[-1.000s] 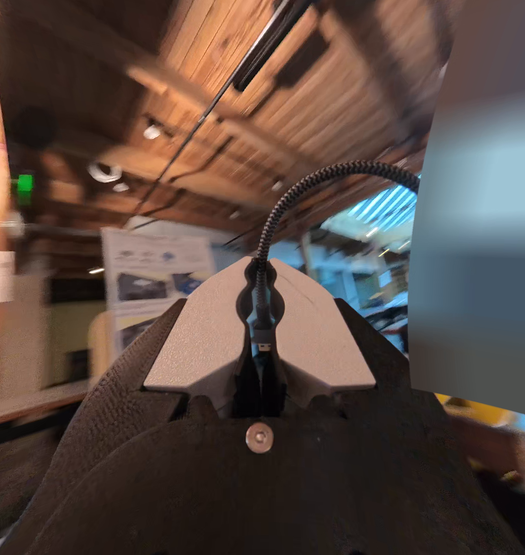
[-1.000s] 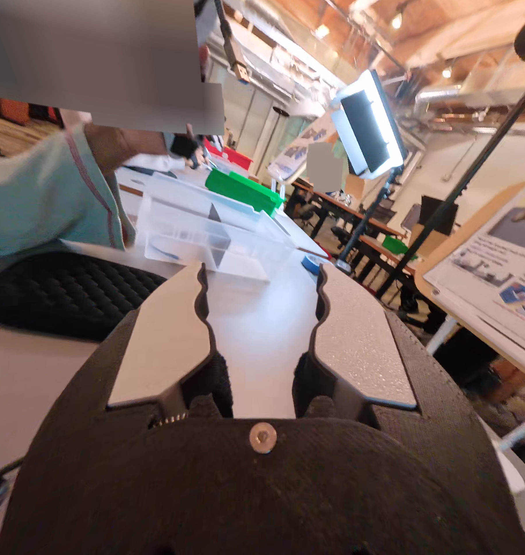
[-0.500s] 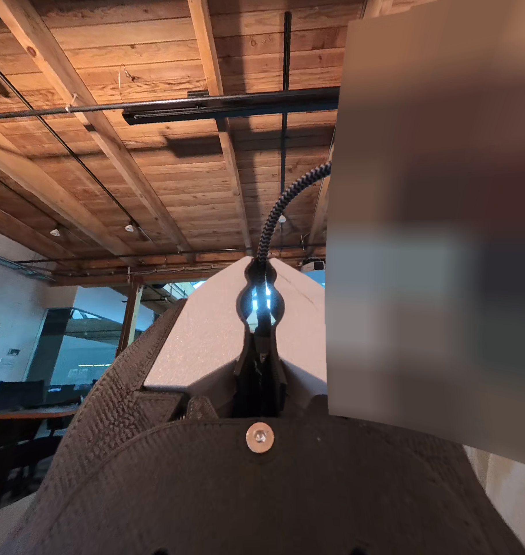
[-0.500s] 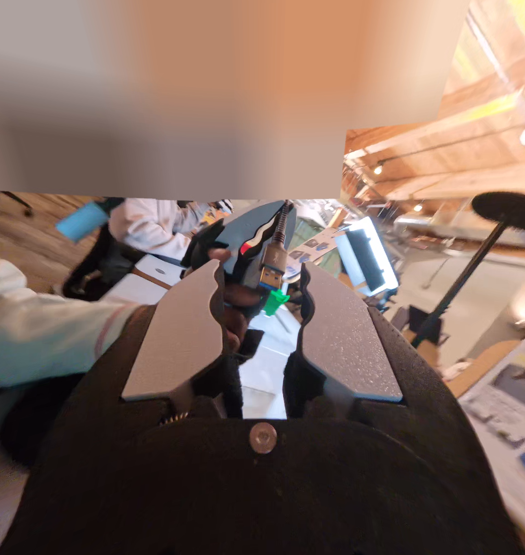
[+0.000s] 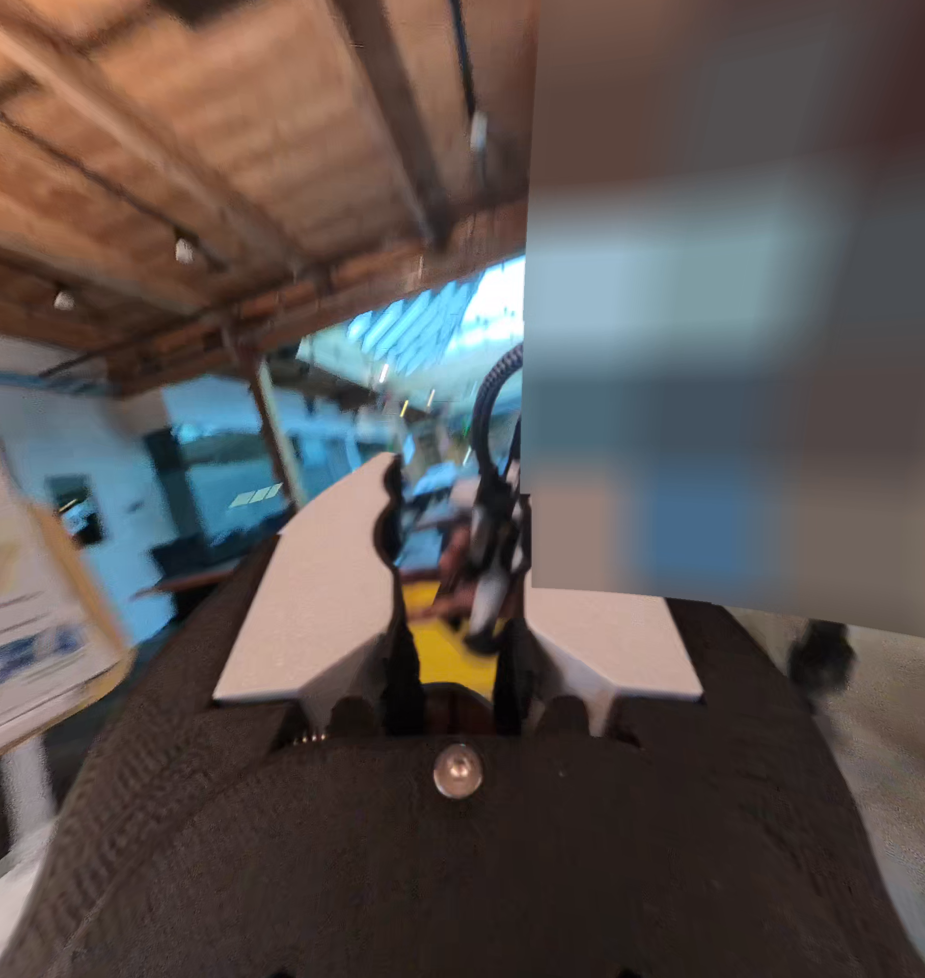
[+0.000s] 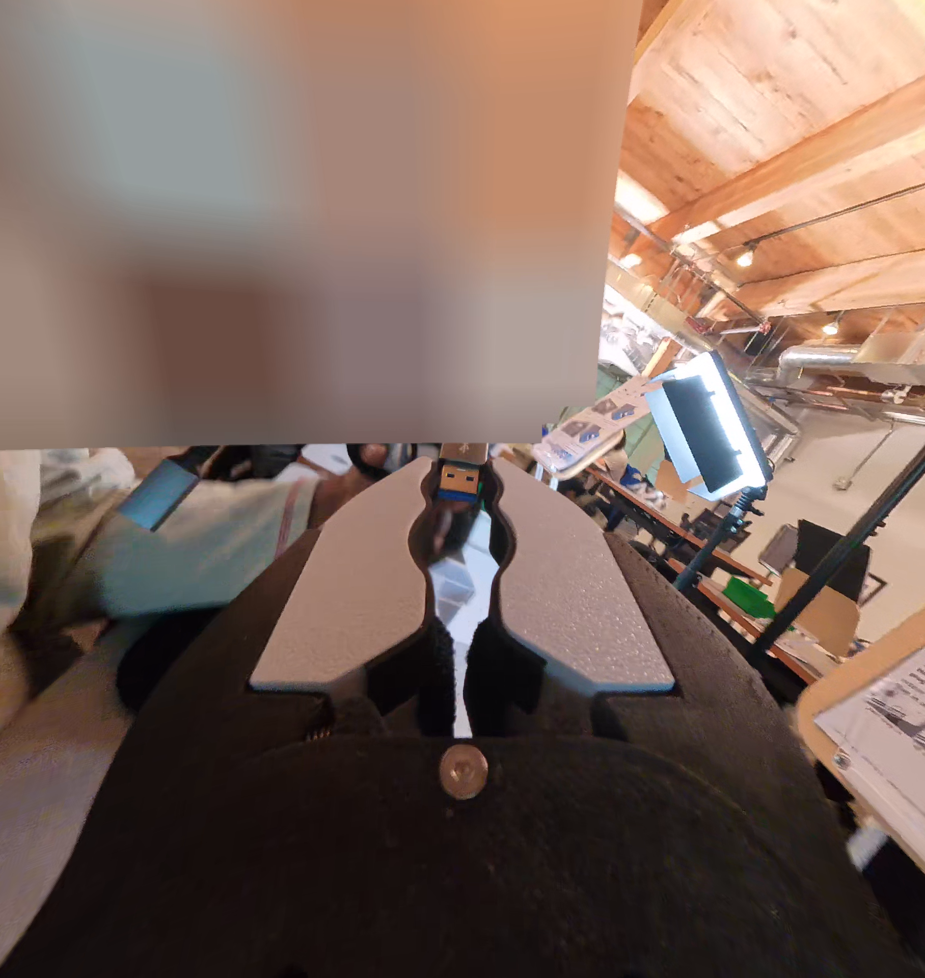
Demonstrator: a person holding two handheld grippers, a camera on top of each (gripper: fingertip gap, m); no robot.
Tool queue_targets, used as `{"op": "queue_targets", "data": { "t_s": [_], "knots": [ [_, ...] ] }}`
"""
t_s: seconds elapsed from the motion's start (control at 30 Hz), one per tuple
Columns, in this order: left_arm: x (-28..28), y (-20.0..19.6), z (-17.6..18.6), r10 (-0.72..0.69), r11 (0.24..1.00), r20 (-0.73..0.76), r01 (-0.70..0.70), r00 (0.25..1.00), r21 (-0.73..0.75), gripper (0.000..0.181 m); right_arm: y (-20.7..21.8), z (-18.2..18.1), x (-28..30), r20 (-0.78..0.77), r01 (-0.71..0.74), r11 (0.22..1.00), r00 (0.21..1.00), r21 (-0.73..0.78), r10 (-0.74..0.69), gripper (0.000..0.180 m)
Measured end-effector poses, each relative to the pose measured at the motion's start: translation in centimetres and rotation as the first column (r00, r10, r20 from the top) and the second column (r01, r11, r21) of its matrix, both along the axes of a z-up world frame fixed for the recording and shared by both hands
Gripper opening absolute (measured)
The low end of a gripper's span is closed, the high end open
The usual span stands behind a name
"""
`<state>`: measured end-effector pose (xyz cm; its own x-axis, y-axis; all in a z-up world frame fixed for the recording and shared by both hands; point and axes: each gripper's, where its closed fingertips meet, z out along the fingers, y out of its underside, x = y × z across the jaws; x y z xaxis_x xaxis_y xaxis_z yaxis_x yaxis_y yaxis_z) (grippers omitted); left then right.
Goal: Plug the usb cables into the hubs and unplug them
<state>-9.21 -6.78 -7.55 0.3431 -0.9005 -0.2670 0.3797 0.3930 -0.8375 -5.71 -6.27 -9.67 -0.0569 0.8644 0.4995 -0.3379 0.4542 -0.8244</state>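
Observation:
A braided black USB cable [image 5: 489, 402] ends in a metal plug with a blue insert [image 6: 458, 482]. My right gripper [image 6: 461, 468] is closed on that plug at its fingertips, with the plug's end pointing toward the camera. My left gripper [image 5: 458, 479] is open and empty, and a blur patch partly hides its right finger. Through its gap, the left wrist view shows the cable running down into the other gripper [image 5: 489, 561], held by a hand. No hub is in view.
A person's pale sleeve [image 6: 185, 540] reaches across on the left. A lit light panel [image 6: 709, 423] stands on a black stand at the right, near a poster board [image 6: 884, 714]. Clear bins [image 6: 458, 582] show between my right fingers. A yellow surface [image 5: 450, 661] lies below my left gripper.
My left gripper opened and let go of the cable, and its view swung down from the ceiling. My right gripper closed in on the USB plug.

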Motion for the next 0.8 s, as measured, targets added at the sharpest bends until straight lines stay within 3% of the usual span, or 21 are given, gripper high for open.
{"op": "queue_targets", "data": {
  "t_s": [0.03,0.07,0.13,0.2,0.27,0.37,0.57,0.63,0.8],
  "knots": [
    [-1.2,0.3,-1.1,0.102,0.995,-0.116,-0.102,0.988,0.012,0.05,0.3,-0.5,0.2,0.04,0.03,0.999,0.999,0.04,-0.032,0.016],
    [-3.0,0.6,-1.9,0.214,0.977,-0.196,-0.21,0.957,0.042,0.054,0.7,-1.2,0.3,0.08,0.065,0.994,0.994,0.091,-0.073,0.017],
    [-7.4,0.1,-1.1,0.395,0.919,-0.201,-0.382,0.897,0.099,0.054,1.3,-2.5,0.2,0.158,0.114,0.979,0.977,0.17,-0.141,0.017],
    [-9.5,-1.8,1.0,0.429,0.903,-0.168,-0.417,0.888,0.1,0.053,1.5,-3.8,-0.2,0.229,0.132,0.963,0.955,0.235,-0.187,0.017],
    [-7.9,-3.2,0.9,0.381,0.924,-0.319,-0.365,0.868,0.111,0.053,1.5,-4.9,-0.7,0.283,0.14,0.942,0.931,0.305,-0.23,0.017],
    [-4.3,-2.0,-2.0,0.44,0.894,-0.621,-0.382,0.649,0.234,0.054,0.9,-5.8,-1.4,0.334,0.12,0.933,0.912,0.34,-0.239,0.016],
    [0.6,0.8,-7.0,0.476,0.869,-0.806,-0.331,0.353,0.368,0.06,0.5,-6.2,-1.5,0.333,0.097,0.939,0.919,0.33,-0.212,0.016],
    [2.2,0.7,-8.6,0.448,0.891,-0.815,-0.264,0.368,0.37,0.059,0.3,-6.0,-1.4,0.32,0.078,0.946,0.93,0.314,-0.183,0.016],
    [3.5,1.2,-9.3,0.474,0.88,-0.763,-0.229,0.44,0.416,0.026,-0.4,-5.8,-1.1,0.31,0.07,0.941,0.934,0.332,-0.179,0.016]
  ]
}}
